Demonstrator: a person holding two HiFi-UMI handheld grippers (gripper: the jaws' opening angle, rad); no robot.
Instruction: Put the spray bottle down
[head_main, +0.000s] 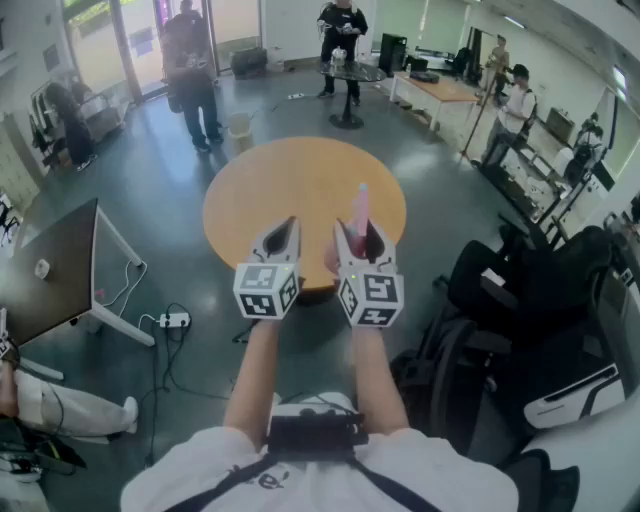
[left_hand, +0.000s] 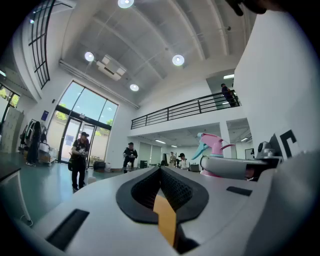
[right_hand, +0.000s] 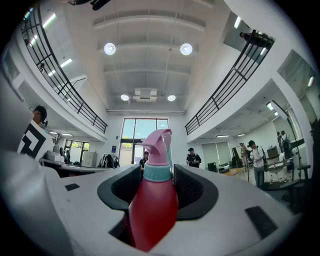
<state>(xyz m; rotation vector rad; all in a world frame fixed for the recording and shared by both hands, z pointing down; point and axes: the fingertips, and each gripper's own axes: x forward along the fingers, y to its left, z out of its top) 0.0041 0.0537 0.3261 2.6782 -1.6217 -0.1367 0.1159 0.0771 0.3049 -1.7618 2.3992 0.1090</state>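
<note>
- Is the spray bottle (right_hand: 152, 200) down yet?
- No. The right tongs (head_main: 362, 233) are clamped on its red body, and it hangs in the air over the near part of the round surface (head_main: 270, 190).
- And the left tongs (head_main: 283, 233)?
- Closed together with nothing in them, held level just beside the right ones.
- Which way does the bottle lie?
- Its long axis runs along the tongs. The pink head leads away from the person, tipped slightly upward, and the base sits deep between the jaws.
- So what's left?
- All of it, I'd say: lower it, stand the base on the surface, then let go.
</note>
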